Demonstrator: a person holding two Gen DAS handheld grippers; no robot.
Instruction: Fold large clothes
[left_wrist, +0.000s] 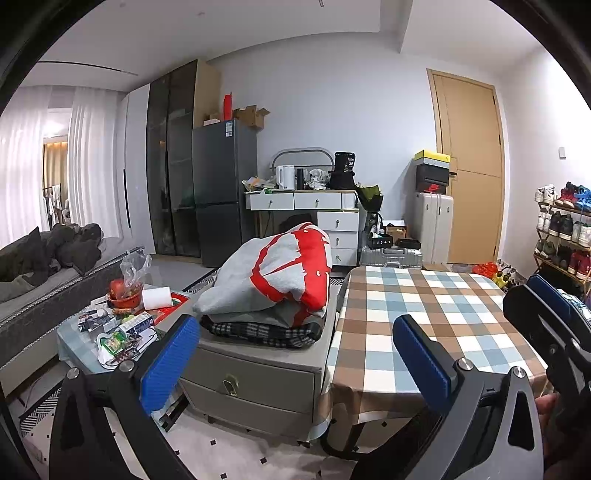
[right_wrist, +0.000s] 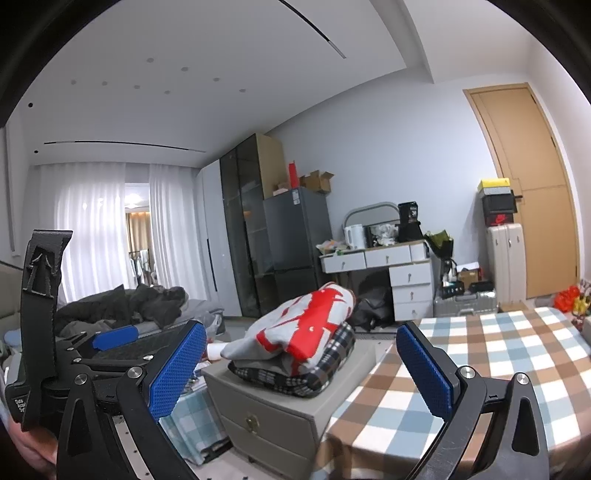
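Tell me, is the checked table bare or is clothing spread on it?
Bare: the checked table shows only its cloth; the grey-red garment lies heaped on the grey drawer unit.

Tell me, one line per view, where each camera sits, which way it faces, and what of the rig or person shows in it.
Left wrist: sits on the left gripper, facing the clothes pile on the grey drawer unit; the right gripper shows at its right edge.
Right wrist: sits on the right gripper, tilted upward toward the ceiling; the left gripper and a hand show at left.
Shared: pile, unit, checkered table, both grippers open.
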